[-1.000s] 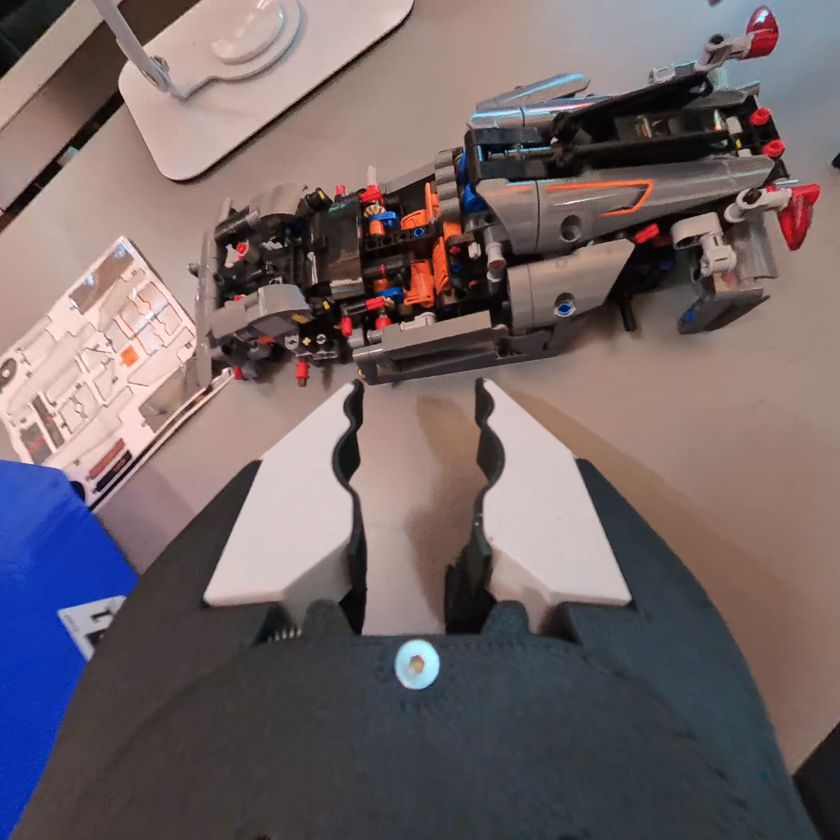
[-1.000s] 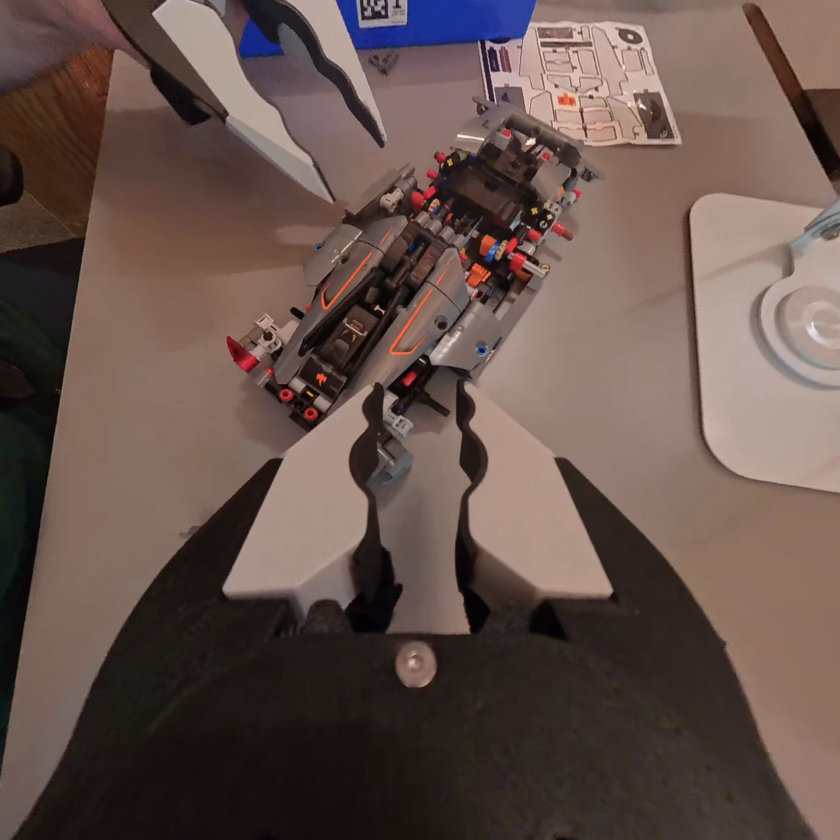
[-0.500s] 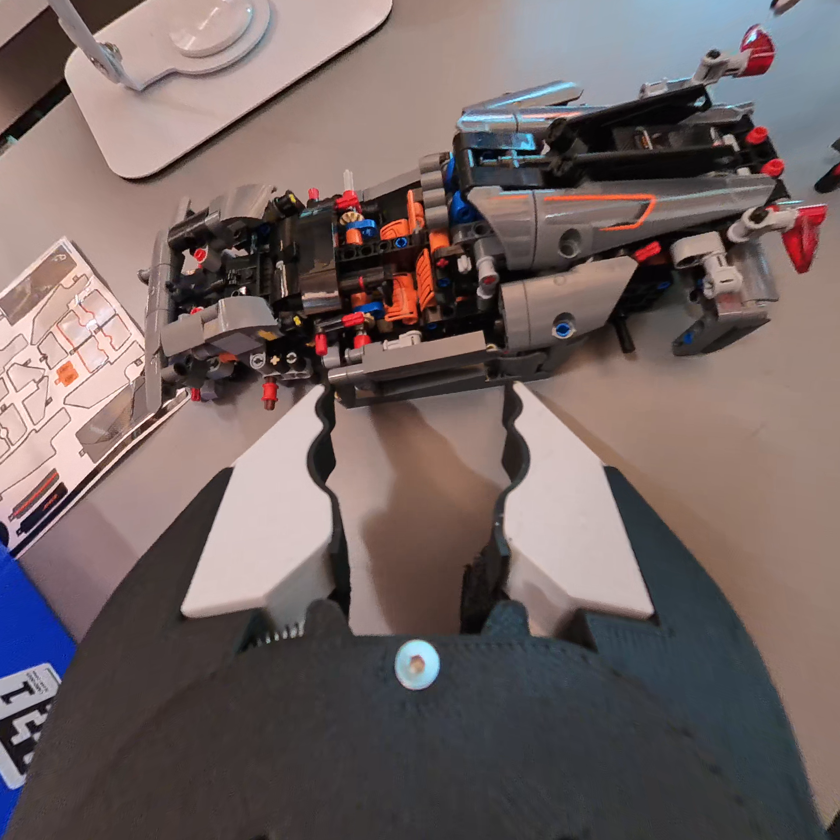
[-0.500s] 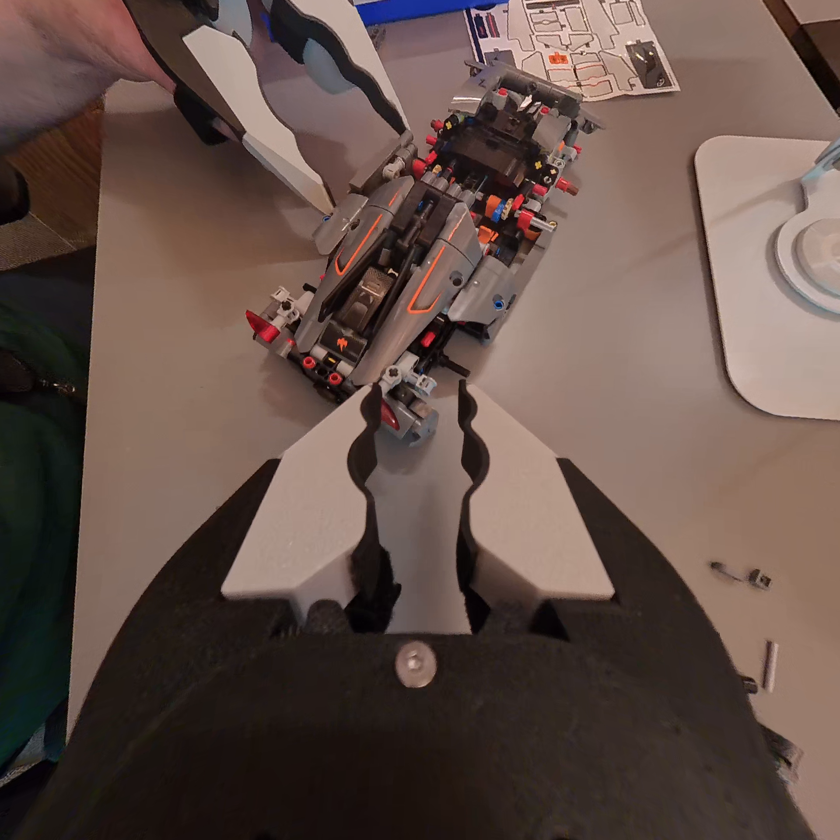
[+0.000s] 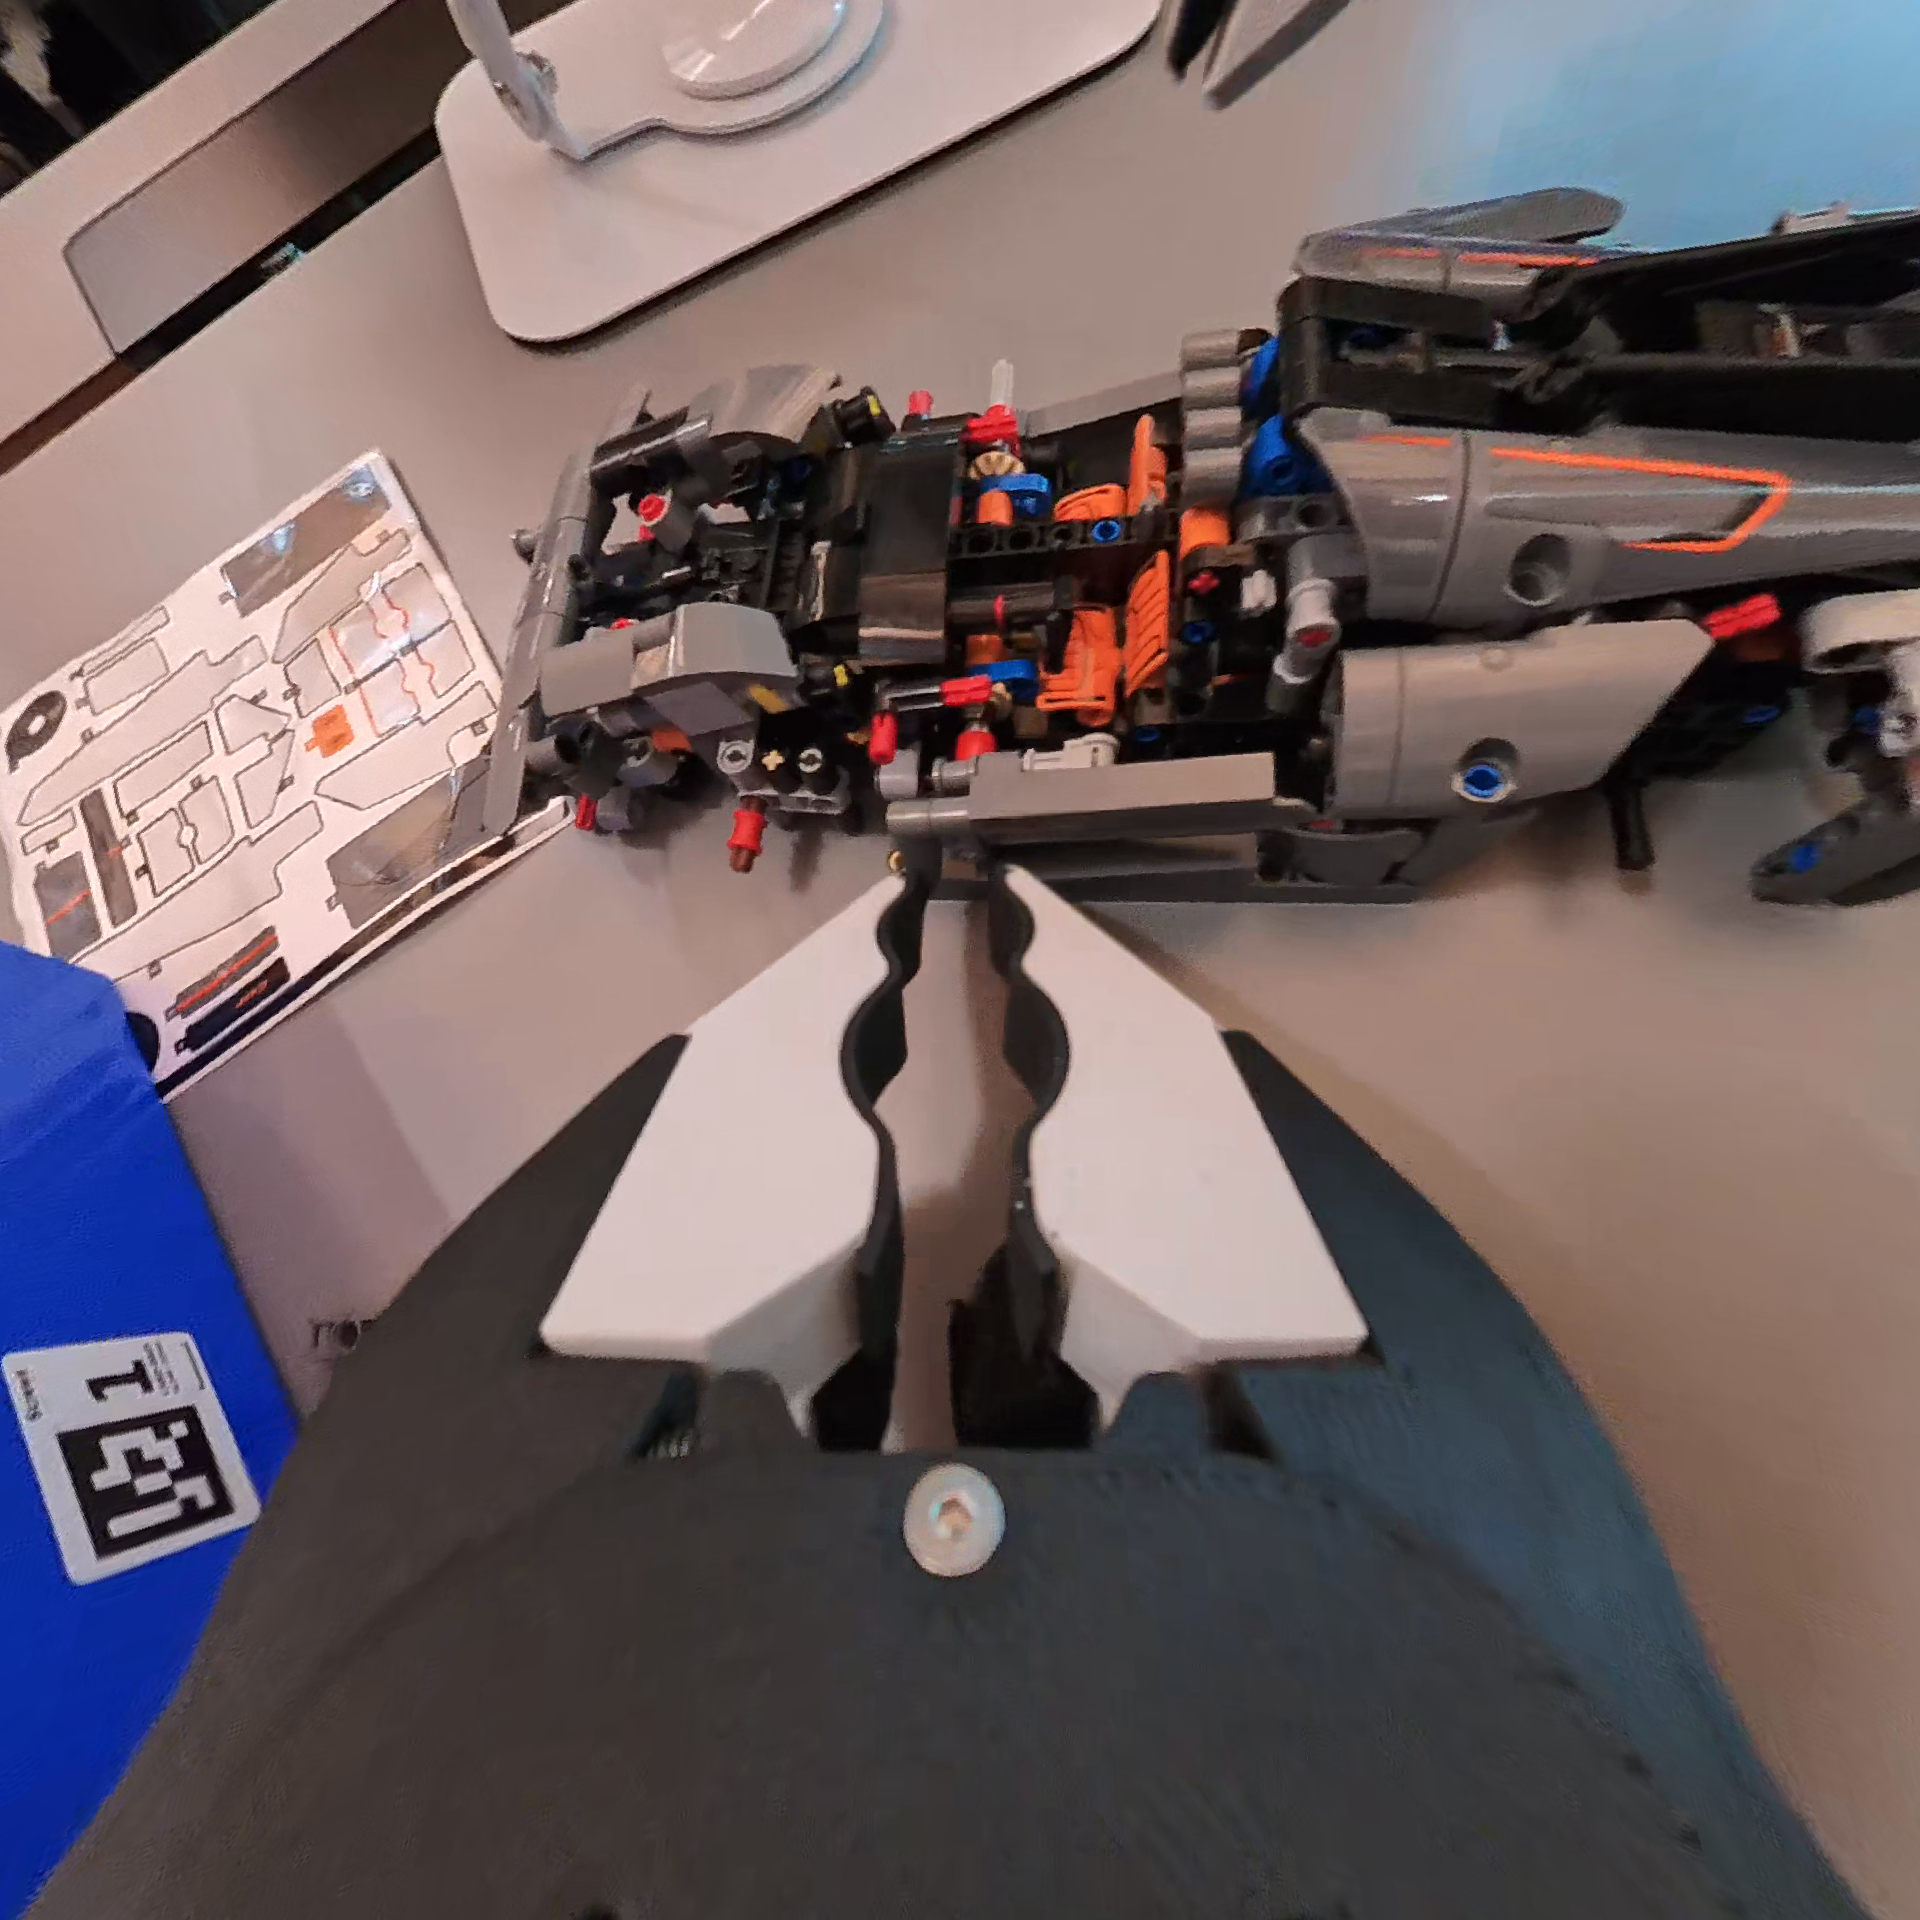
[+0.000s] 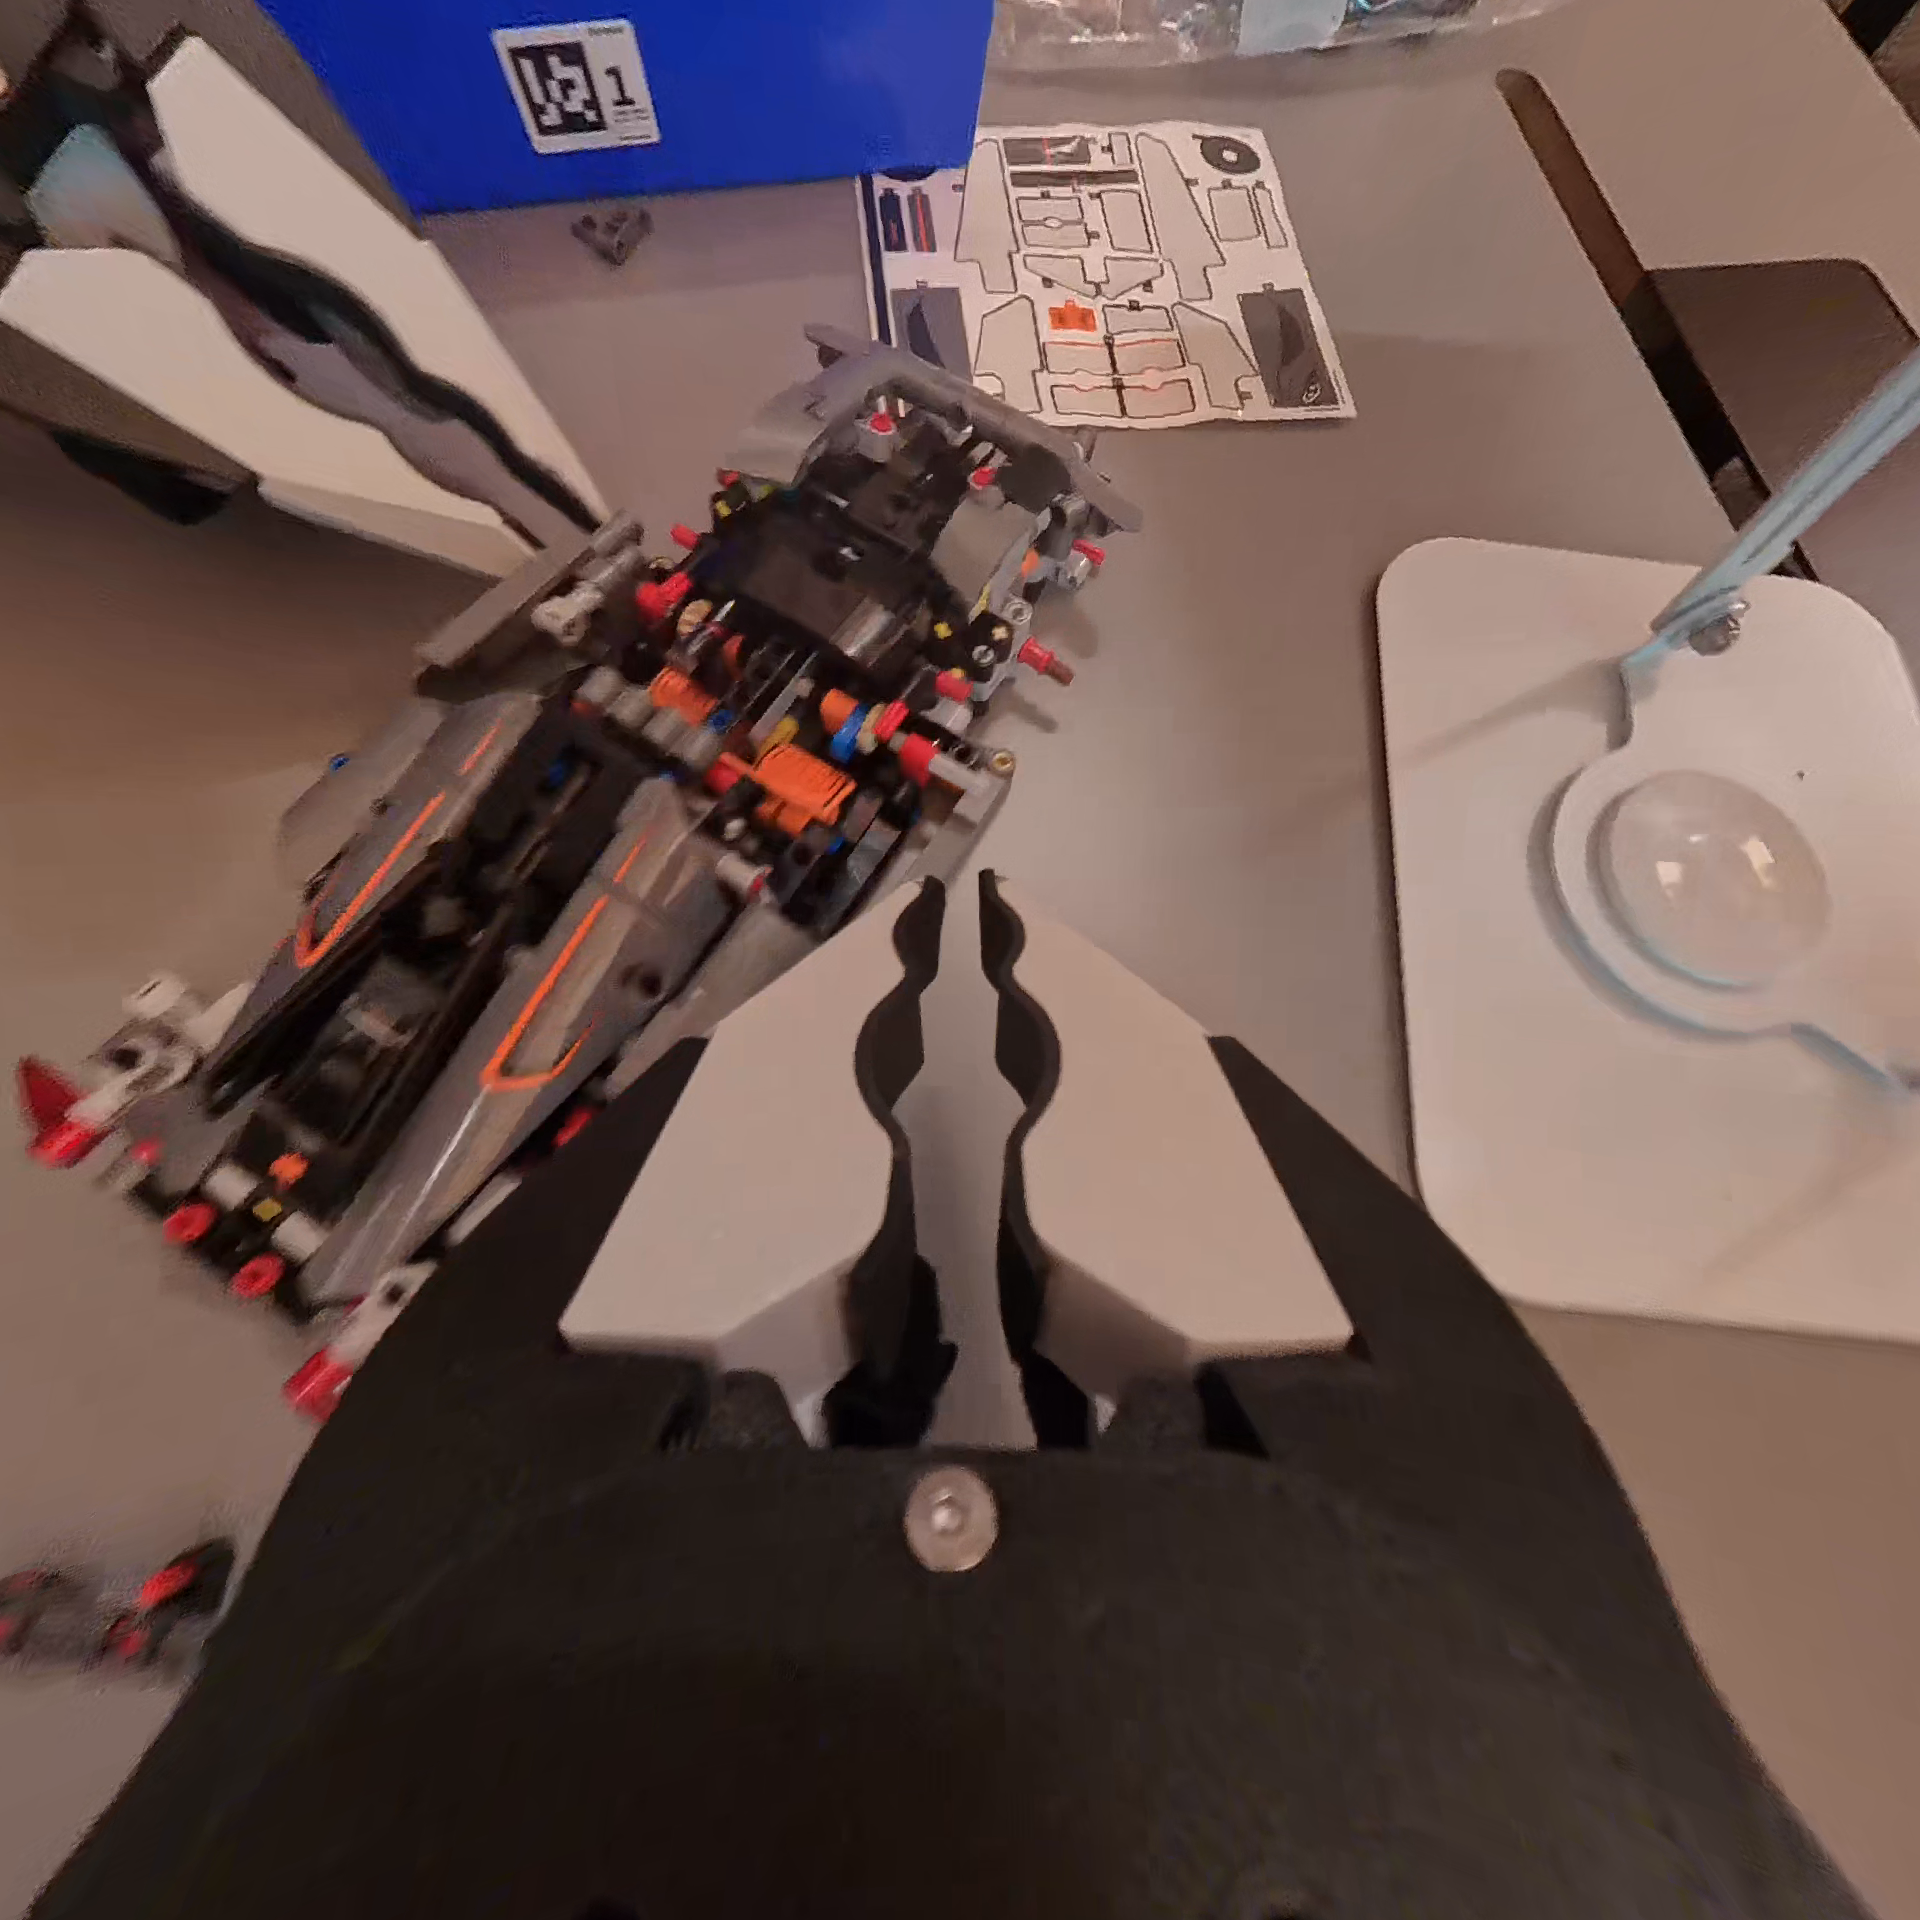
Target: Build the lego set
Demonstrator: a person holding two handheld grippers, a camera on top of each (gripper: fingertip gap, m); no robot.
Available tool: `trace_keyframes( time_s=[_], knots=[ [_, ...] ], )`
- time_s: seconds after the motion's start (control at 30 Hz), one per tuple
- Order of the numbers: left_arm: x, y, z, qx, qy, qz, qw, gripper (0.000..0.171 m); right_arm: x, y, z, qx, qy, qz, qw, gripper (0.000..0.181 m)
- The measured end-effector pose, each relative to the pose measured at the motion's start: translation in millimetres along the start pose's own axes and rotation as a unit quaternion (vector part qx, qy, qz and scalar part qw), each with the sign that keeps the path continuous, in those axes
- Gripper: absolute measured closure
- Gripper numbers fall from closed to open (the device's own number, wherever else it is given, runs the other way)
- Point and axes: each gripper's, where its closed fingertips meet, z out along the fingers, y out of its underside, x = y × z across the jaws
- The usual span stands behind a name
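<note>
Both jaws narrowly parted, left gripper (image 5: 956, 883) touching lego car (image 5: 1091, 623), right gripper (image 6: 961, 888) empty.

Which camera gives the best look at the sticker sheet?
The right wrist view: the sticker sheet lies whole and unobstructed beyond the lego car. In the left wrist view the sheet is slanted, its corner tucked under the car's end.

place: recording lab | evidence: marker-tagged blue box (image 6: 665, 94), white camera stand (image 6: 1662, 935)
</note>
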Motion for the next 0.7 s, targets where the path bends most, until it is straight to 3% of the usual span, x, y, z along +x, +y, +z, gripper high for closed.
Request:
trace_keyframes(
  time_s=[0.17, 0.37, 0.5, 0.53, 0.63, 0.7],
  knots=[
    [-1, 1, 3, 0.002, -0.003, -0.013, 1.0, 0.158, 22, 6, 42, -0.026, -0.005, -0.007, 1.0, 0.181],
    [-4, 2, 6, 0.004, -0.012, -0.022, 1.0, 0.157, 9, 8, 61, -0.03, -0.058, -0.037, 0.997, 0.181],
    [3, -7, -3, 0.037, 0.013, -0.032, 0.999, 0.129, 6, 11, 58, -0.03, -0.065, -0.027, 0.997, 0.178],
    [8, -10, -7, 0.051, 0.022, -0.024, 0.998, 0.119, 6, 11, 56, -0.026, -0.064, -0.033, 0.997, 0.178],
    [16, -14, -12, 0.062, -0.002, 0.047, 0.997, 0.109, 6, 16, 53, -0.023, -0.061, -0.032, 0.997, 0.177],
    [18, -19, -11, 0.063, -0.035, 0.113, 0.991, 0.114, 7, 20, 55, -0.022, -0.061, -0.023, 0.998, 0.177]
  ],
)
